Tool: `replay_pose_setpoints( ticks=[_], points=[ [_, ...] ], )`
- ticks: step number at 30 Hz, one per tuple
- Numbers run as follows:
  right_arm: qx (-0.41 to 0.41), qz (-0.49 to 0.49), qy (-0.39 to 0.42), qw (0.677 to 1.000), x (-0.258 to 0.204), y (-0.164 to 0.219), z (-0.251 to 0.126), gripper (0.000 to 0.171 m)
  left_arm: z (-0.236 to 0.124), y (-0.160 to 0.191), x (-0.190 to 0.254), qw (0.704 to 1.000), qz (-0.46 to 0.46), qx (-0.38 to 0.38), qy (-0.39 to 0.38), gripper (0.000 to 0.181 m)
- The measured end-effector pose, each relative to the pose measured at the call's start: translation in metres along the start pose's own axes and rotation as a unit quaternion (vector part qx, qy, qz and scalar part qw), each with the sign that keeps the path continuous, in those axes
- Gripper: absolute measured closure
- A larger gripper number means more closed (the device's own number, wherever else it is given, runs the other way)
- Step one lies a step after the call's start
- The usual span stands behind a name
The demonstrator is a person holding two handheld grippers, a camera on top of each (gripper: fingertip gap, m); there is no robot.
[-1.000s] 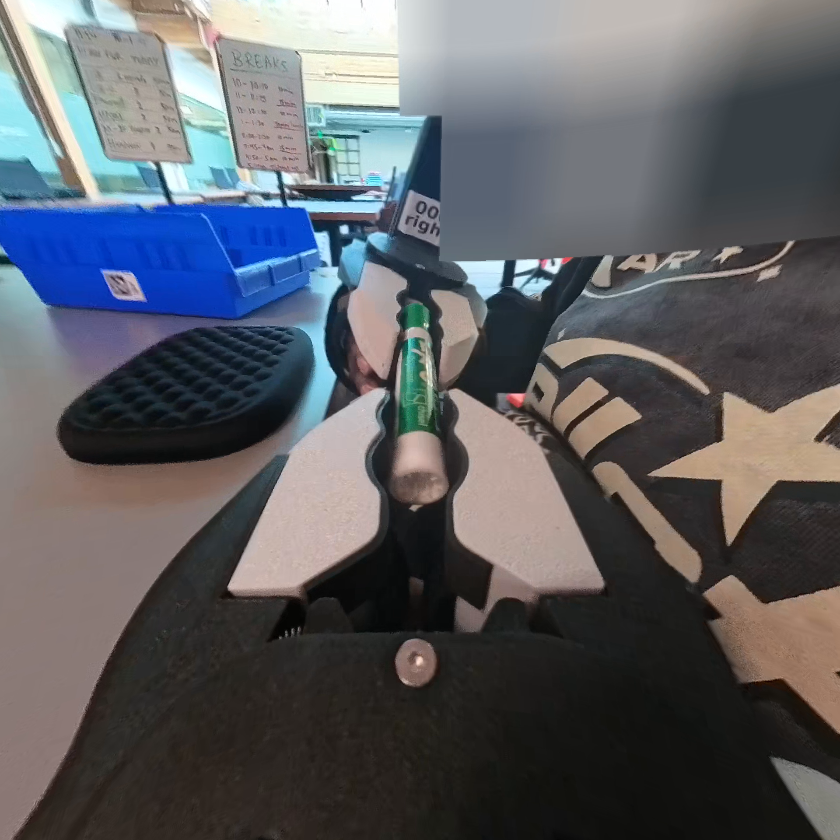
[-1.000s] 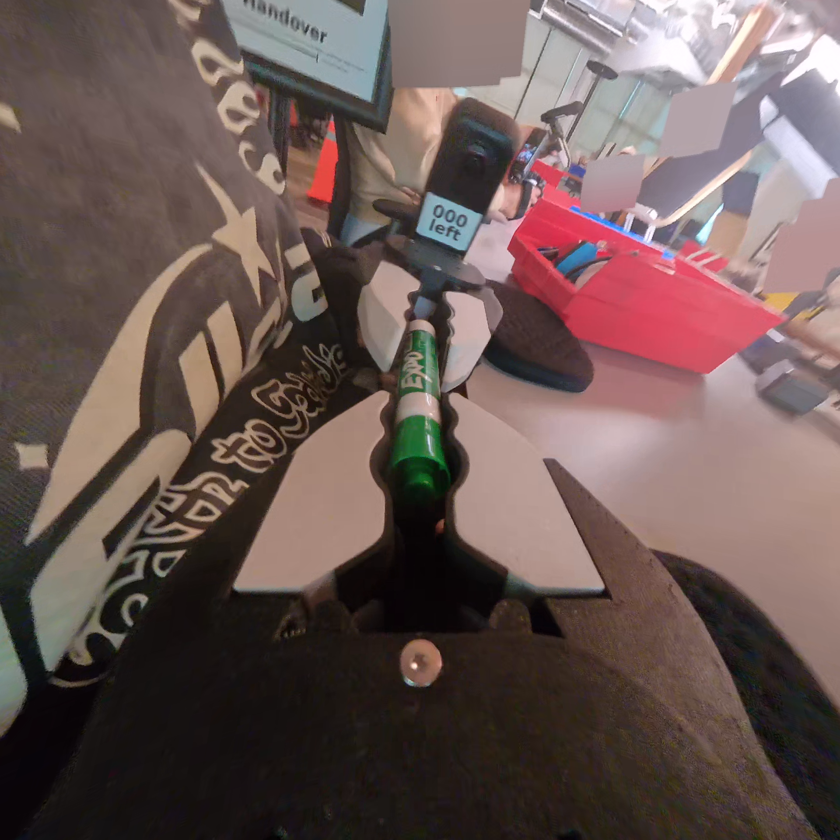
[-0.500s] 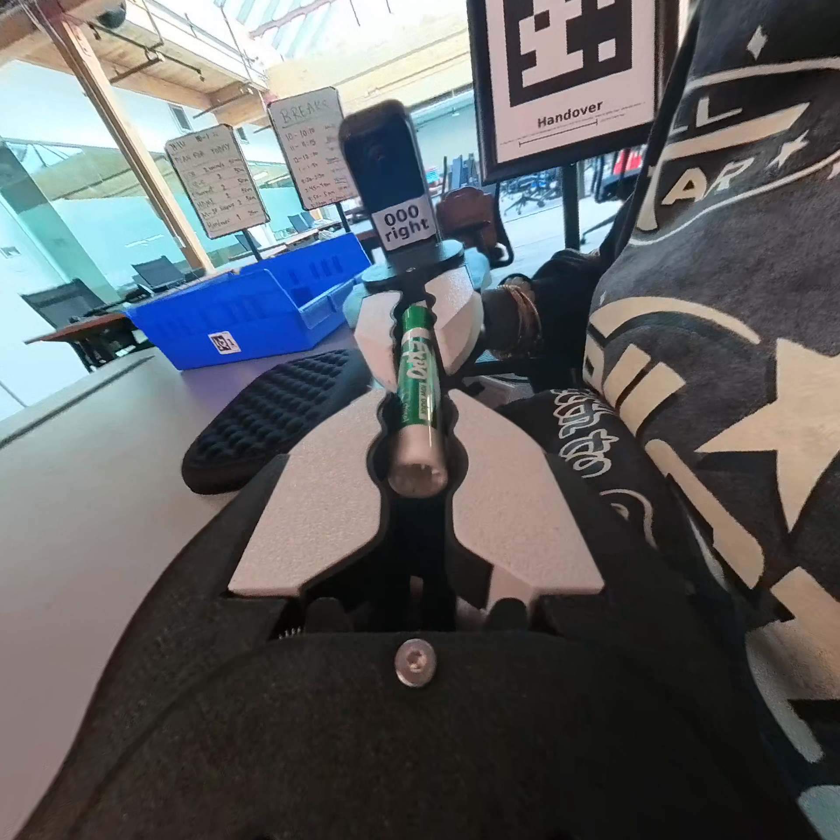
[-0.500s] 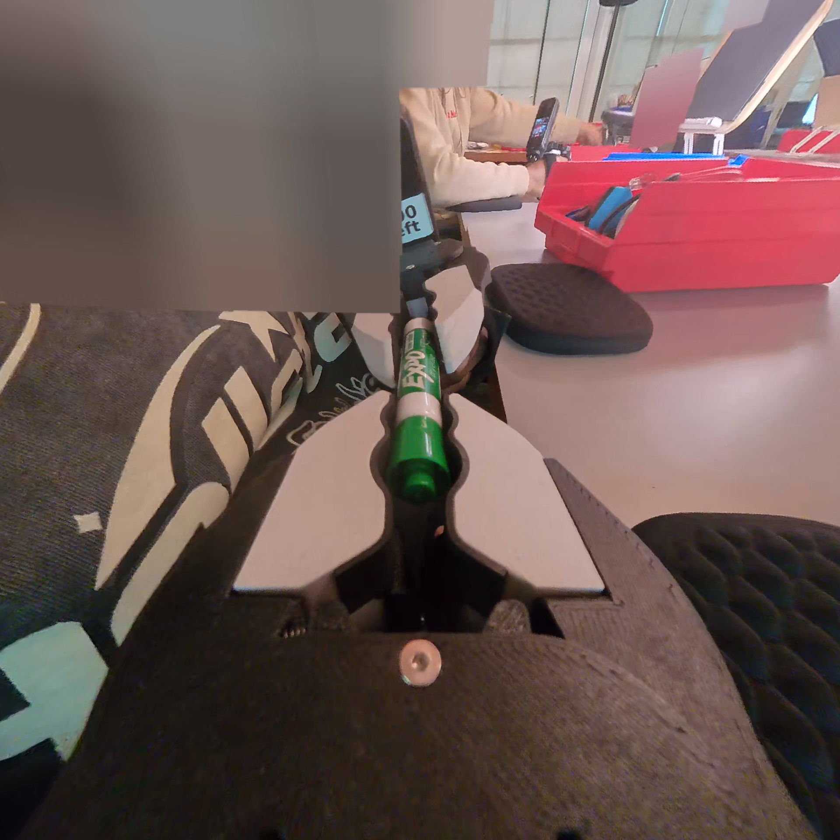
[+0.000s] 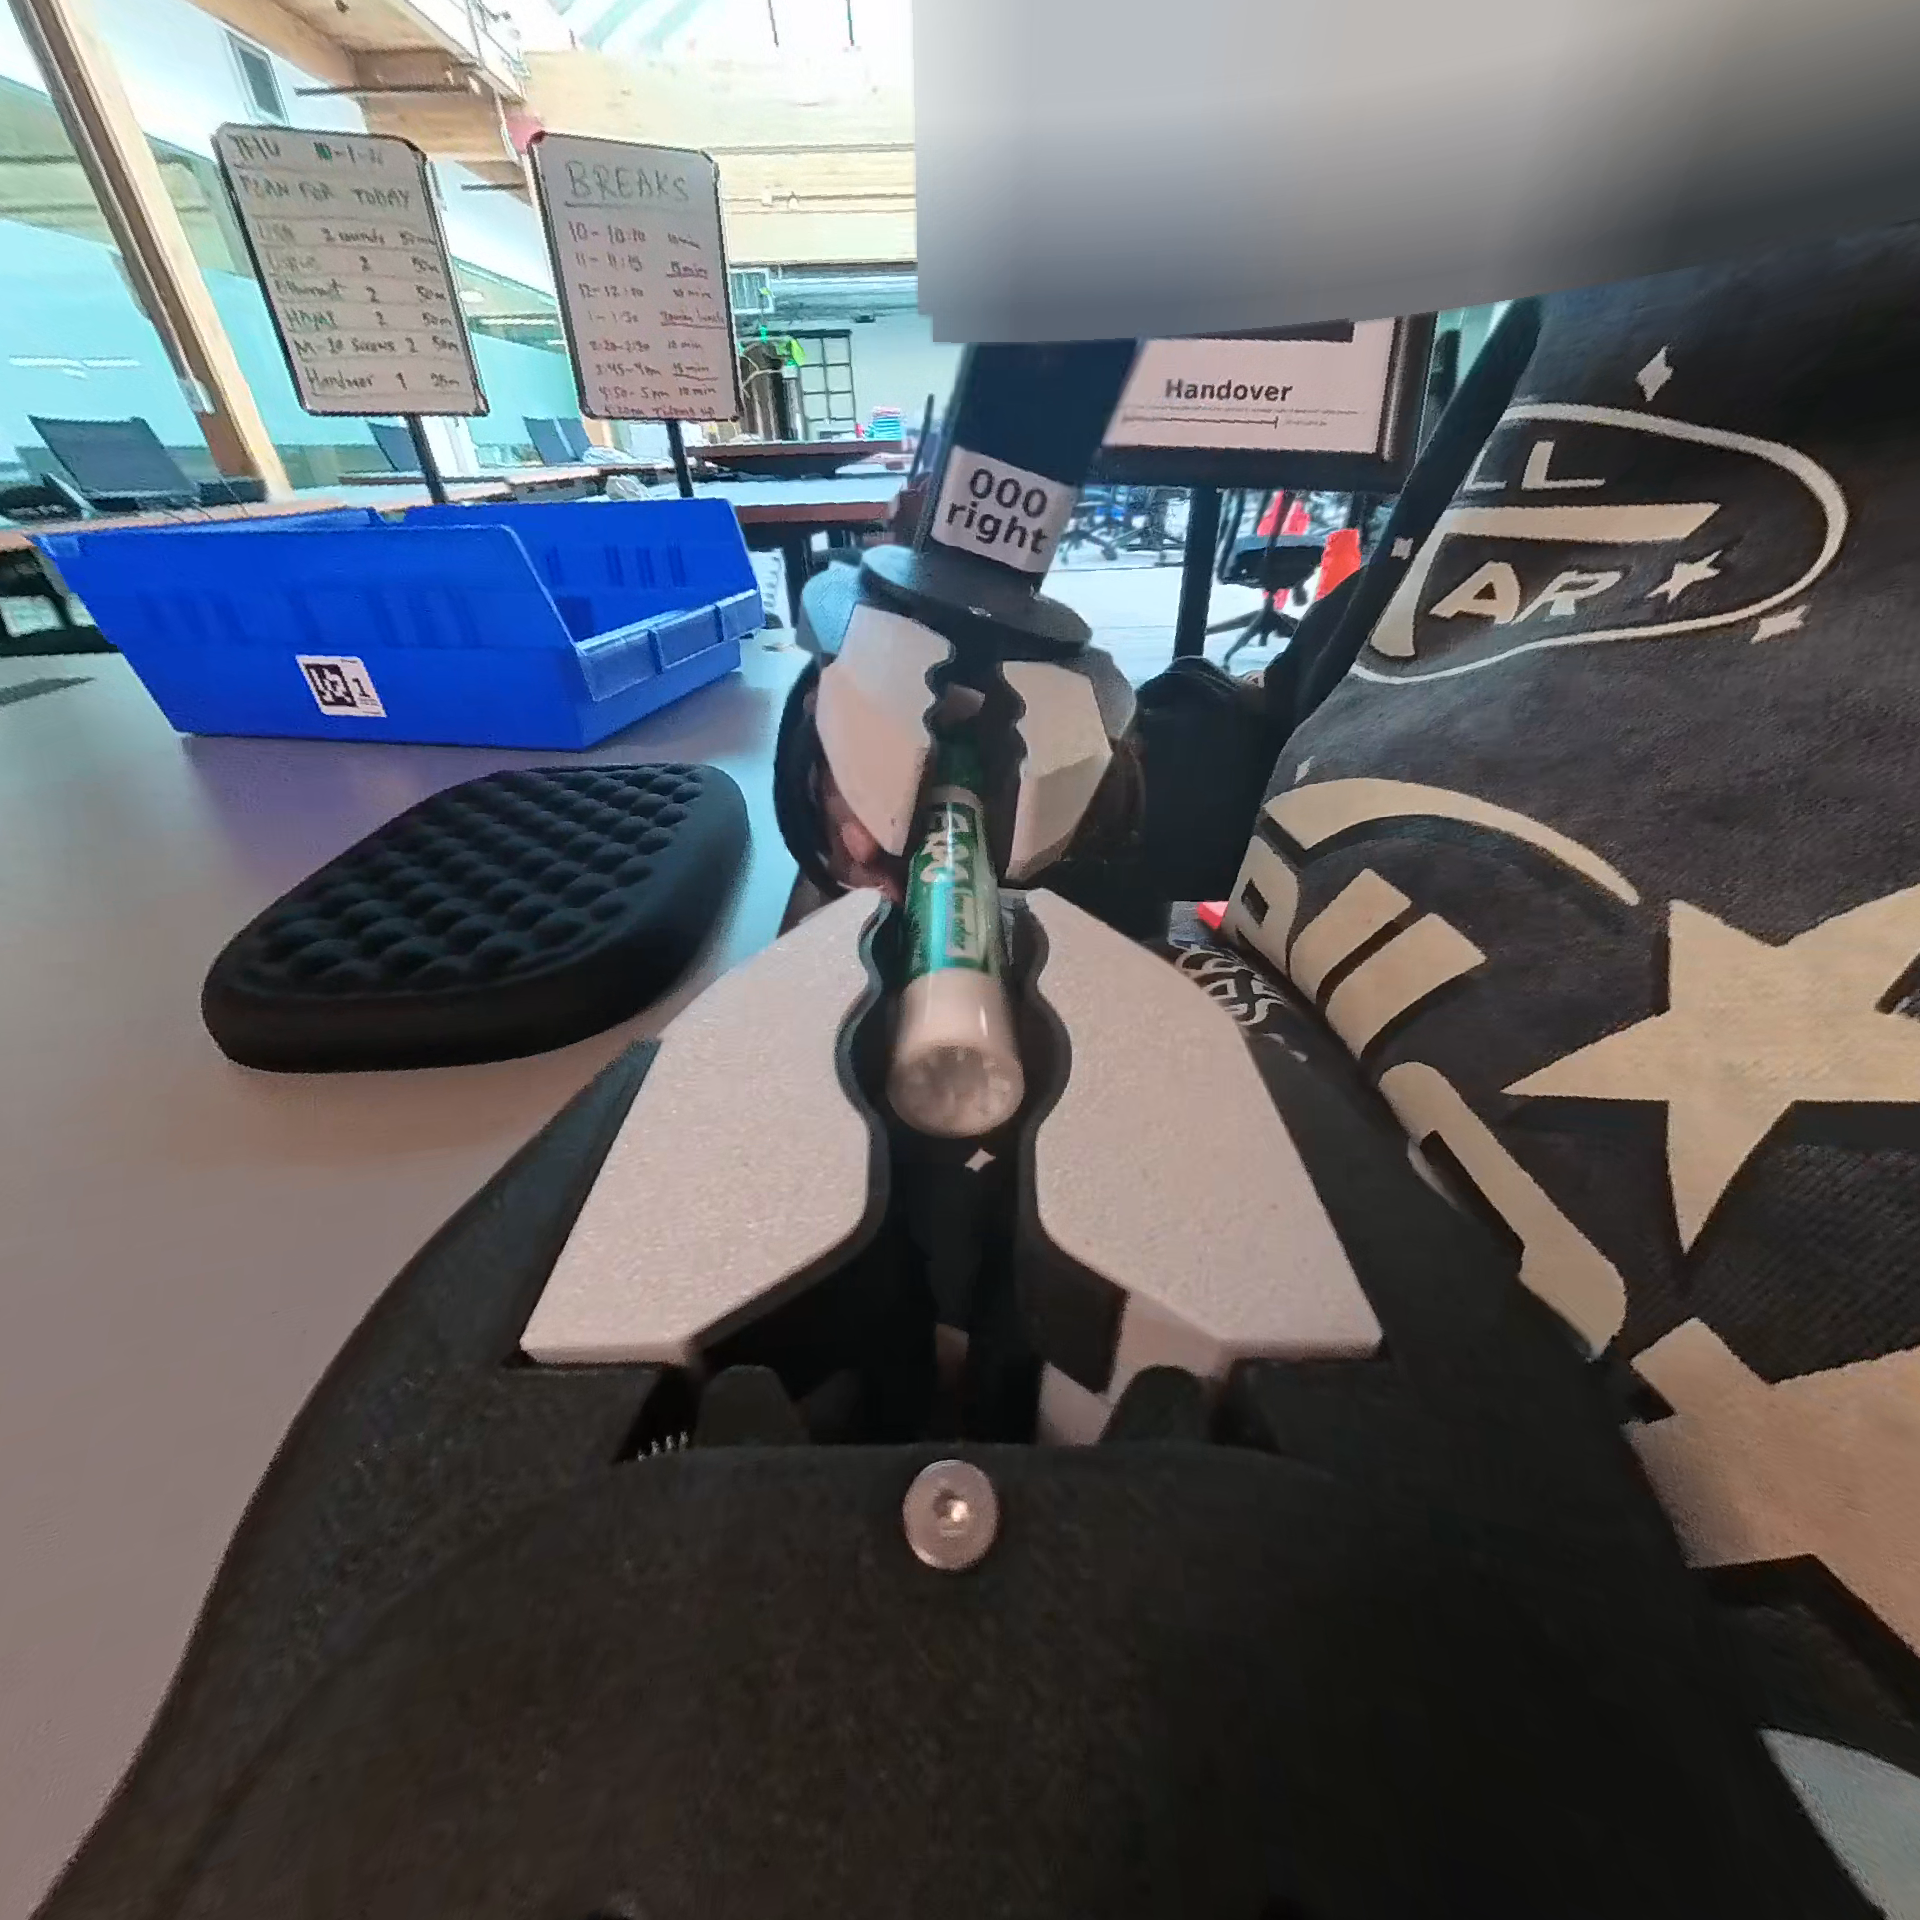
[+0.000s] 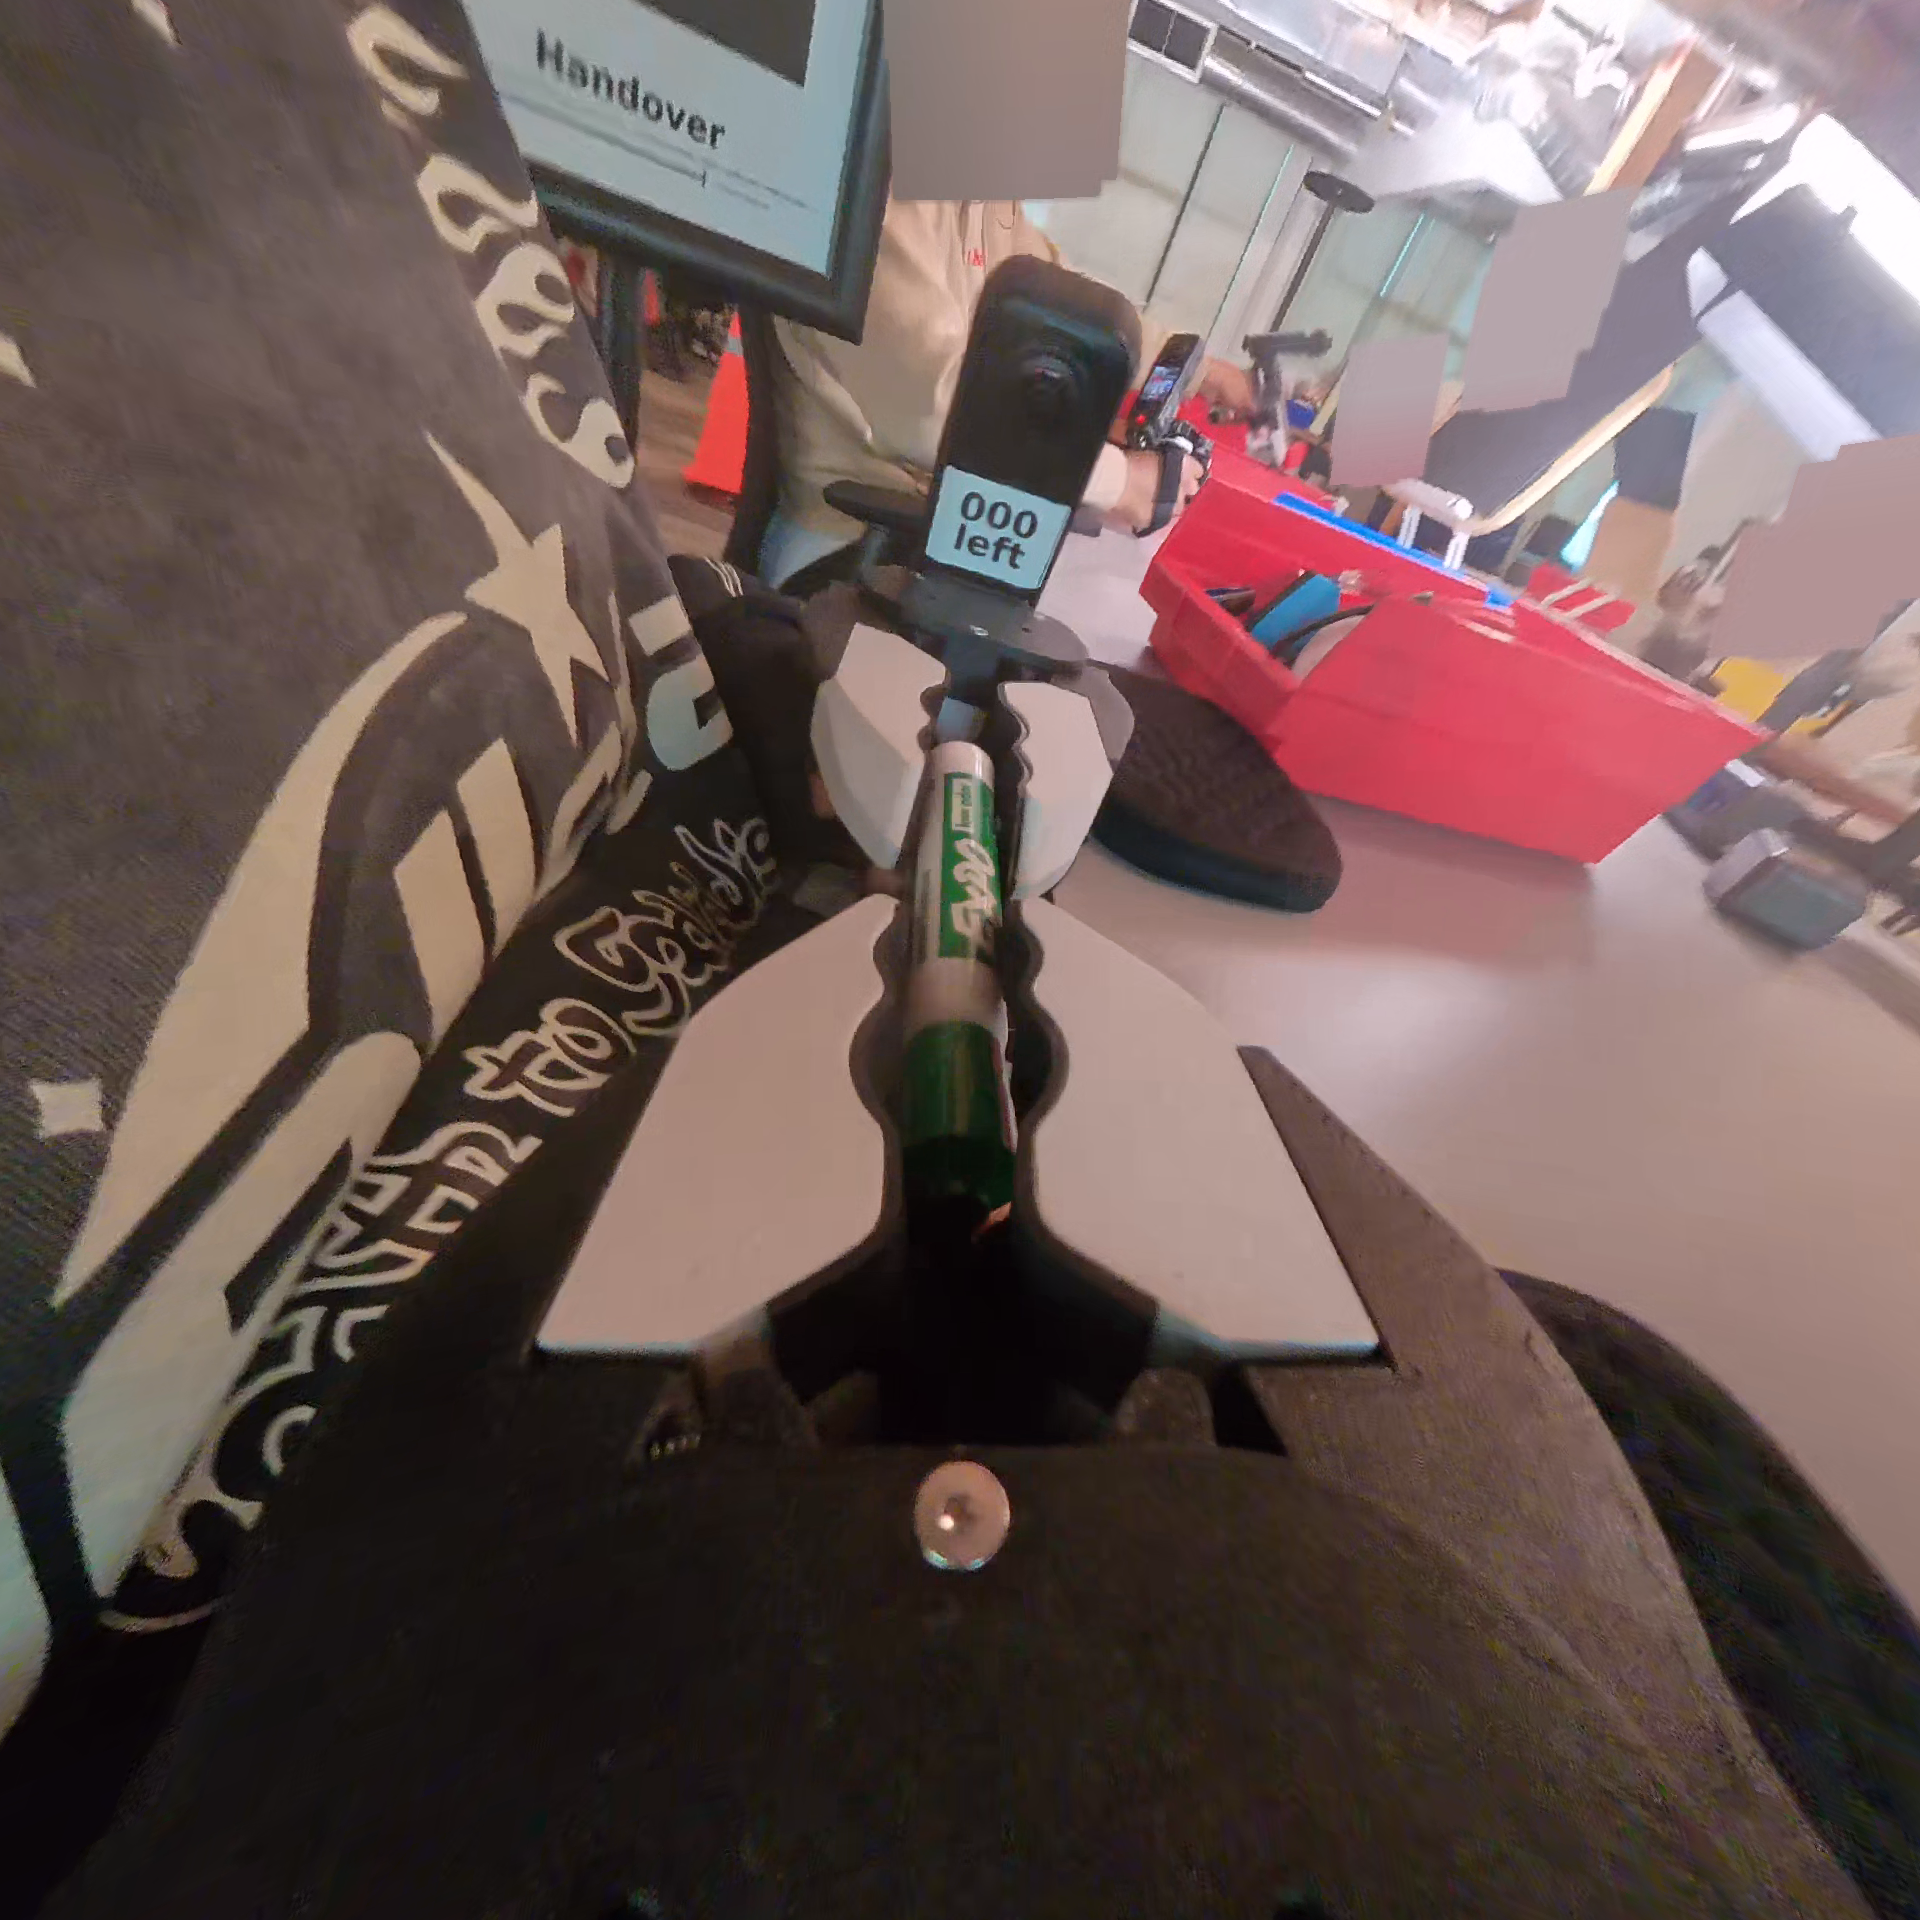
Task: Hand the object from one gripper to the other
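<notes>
The green marker (image 5: 951, 971) hangs in the air between the 2 grippers, above the grey table (image 5: 156, 1091). The left gripper (image 5: 951, 925) has its fingers closed around the white butt end; the right gripper (image 6: 961, 935) has its fingers closed around the capped green end. How firmly each pinches cannot be told. The far tip is hidden inside the facing fingers (a black padded rest (image 5: 488, 914) lies nearby).

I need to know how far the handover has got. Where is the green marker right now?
The green marker spans between the two facing grippers, above the table edge by the person's dark shirt: white butt end between the left gripper fingers, green cap between the right gripper fingers.
</notes>
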State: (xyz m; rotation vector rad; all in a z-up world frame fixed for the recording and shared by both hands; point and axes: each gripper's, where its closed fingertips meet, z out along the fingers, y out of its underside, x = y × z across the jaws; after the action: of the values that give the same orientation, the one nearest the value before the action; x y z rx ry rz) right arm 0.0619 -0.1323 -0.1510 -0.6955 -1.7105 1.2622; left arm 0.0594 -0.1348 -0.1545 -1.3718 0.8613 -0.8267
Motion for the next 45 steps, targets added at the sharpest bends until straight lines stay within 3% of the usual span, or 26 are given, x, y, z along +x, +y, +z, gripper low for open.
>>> replay_pose_setpoints(
  ticks=[7, 11, 13, 14, 16, 22, 29, 33, 37, 42, 45],
  points=[
    [0.010, 0.126, -0.038, 0.991, 0.001, 0.000, 0.000, 0.154, 0.001, 0.000, -0.003, 0.996, 0.081, -0.005, -0.039, 0.154],
    [0.015, 0.173, -0.055, 0.983, 0.002, 0.002, -0.001, 0.154, 0.002, 0.002, -0.002, 0.995, 0.090, -0.022, -0.037, 0.162],
    [0.029, 0.146, -0.051, 0.988, 0.001, 0.000, -0.001, 0.150, 0.001, 0.000, -0.002, 0.998, 0.060, -0.011, -0.027, 0.162],
    [0.031, 0.126, -0.039, 0.991, 0.002, 0.000, -0.001, 0.138, 0.000, -0.001, -0.003, 0.999, 0.045, -0.005, -0.027, 0.162],
    [0.024, 0.080, -0.022, 0.996, 0.003, 0.000, -0.001, 0.129, -0.002, -0.004, -0.004, 1.000, 0.020, 0.006, -0.022, 0.162],
    [-0.006, 0.031, -0.013, 0.999, 0.000, 0.007, 0.002, 0.145, -0.004, -0.010, -0.001, 0.999, -0.017, 0.028, 0.001, 0.162],
    [-0.087, 0.027, -0.025, 0.996, -0.009, 0.033, 0.013, 0.125, -0.006, -0.015, -0.005, 0.999, -0.015, 0.043, -0.013, 0.162],
    [-0.103, -0.054, 0.015, 0.993, -0.004, 0.036, 0.016, 0.143, -0.008, -0.017, -0.007, 0.998, -0.032, 0.054, -0.012, 0.162],
    [-0.076, 0.013, -0.005, 0.997, -0.004, 0.027, 0.012, 0.151, -0.008, -0.022, -0.005, 0.997, 0.002, 0.072, -0.022, 0.161],
    [-0.005, 0.075, 0.046, 0.996, 0.030, -0.002, -0.015, 0.152, -0.030, -0.053, -0.033, 0.966, 0.085, 0.184, -0.160, 0.116],
    [0.022, 0.067, 0.137, 0.988, 0.068, -0.028, -0.048, 0.153, -0.032, -0.053, -0.042, 0.963, 0.066, 0.183, -0.187, 0.099]
  ],
)
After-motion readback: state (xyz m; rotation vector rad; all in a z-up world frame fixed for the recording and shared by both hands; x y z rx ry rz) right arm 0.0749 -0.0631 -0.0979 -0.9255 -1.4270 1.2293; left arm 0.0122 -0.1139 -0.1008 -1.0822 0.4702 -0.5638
